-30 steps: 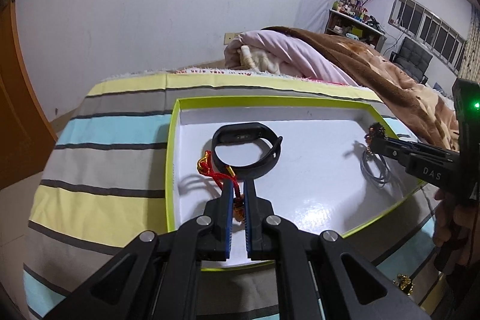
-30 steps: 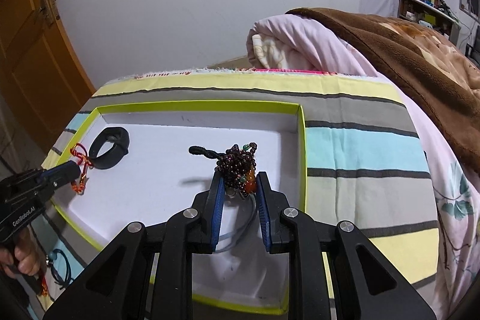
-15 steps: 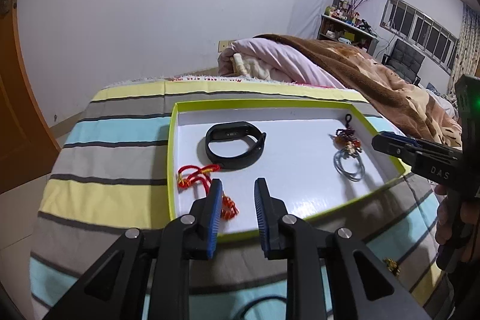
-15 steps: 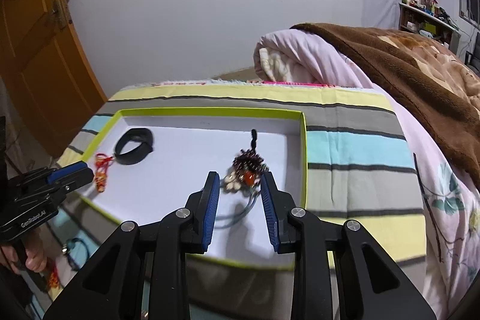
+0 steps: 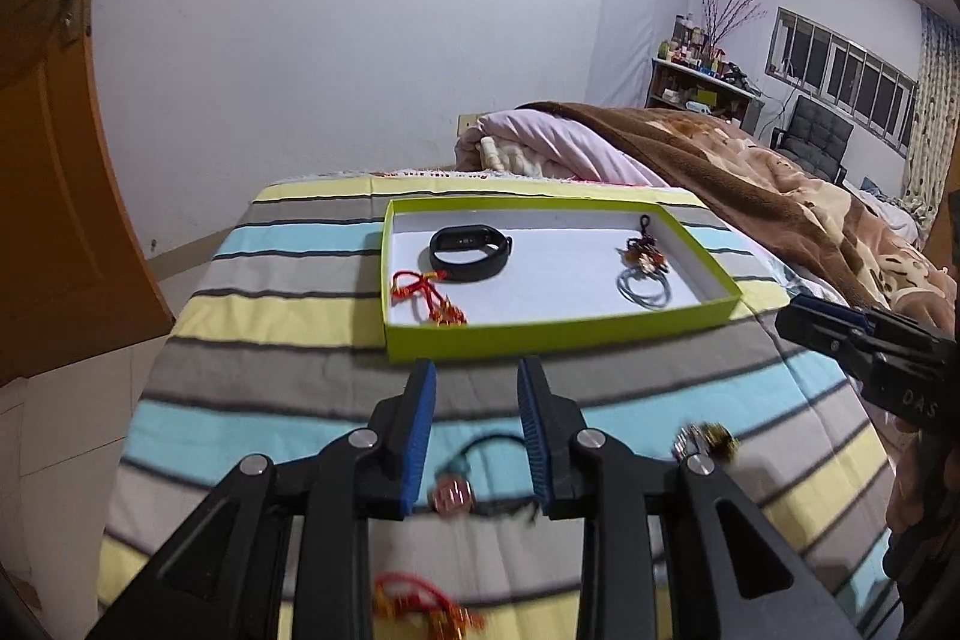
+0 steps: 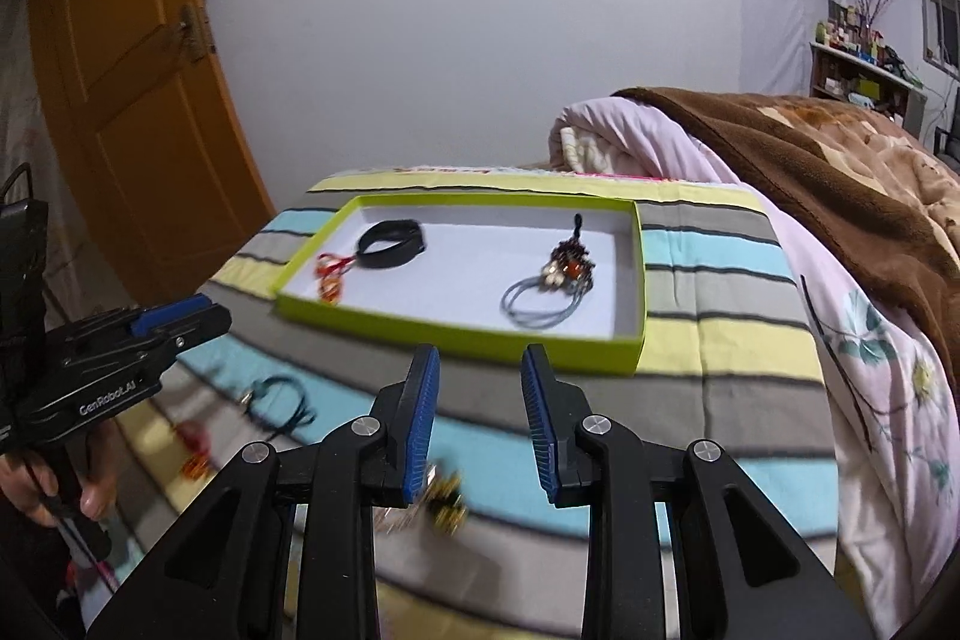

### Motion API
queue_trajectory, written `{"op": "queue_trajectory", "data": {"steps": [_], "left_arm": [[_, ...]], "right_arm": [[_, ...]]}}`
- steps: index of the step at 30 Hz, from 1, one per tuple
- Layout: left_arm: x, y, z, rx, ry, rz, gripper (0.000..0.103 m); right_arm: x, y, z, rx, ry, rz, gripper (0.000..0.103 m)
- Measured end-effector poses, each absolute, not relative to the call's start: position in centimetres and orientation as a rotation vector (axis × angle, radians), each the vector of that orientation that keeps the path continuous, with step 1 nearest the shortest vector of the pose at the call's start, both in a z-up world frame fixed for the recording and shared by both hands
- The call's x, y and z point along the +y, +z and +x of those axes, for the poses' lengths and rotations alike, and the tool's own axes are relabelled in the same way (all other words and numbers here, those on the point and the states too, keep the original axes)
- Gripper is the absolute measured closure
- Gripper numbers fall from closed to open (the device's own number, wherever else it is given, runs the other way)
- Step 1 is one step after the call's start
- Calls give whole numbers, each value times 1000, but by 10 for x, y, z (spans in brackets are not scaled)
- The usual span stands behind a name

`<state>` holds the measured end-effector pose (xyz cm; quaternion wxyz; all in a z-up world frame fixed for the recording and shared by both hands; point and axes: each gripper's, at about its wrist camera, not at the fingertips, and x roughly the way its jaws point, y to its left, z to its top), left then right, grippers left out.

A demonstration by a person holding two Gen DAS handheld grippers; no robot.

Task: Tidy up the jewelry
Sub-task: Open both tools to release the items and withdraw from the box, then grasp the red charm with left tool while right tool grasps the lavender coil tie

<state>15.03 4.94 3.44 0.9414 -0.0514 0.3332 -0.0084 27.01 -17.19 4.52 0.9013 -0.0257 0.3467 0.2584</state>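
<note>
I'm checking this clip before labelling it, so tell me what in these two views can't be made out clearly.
- Left wrist view: red tassel piece near the bottom edge, motion-blurred and partly behind the left gripper.
- Left wrist view: pink pendant on a teal cord, blurred, cord partly behind the fingers.
- Right wrist view: gold-and-dark trinket, blurred, half hidden by the right gripper.
- Both views: shelf items too small.

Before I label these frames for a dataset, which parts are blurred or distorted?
Left wrist view: the pieces on the striped blanket near the left gripper are motion-smeared; the green tray stays fairly sharp. Right wrist view: the same smear near the right gripper. Both views: the fisheye bends the door and walls.
</note>
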Motion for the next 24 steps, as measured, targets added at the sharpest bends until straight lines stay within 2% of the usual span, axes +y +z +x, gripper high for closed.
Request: {"op": "queue_trajectory", "data": {"steps": [9, 24], "left_arm": [[46, 33, 99, 659, -5, -112, 73], [46, 21, 44, 669, 19, -117, 74]], "right_arm": [[-185, 41, 207, 706, 549, -61, 74], [-193, 26, 152, 740, 554, -35, 74]]}}
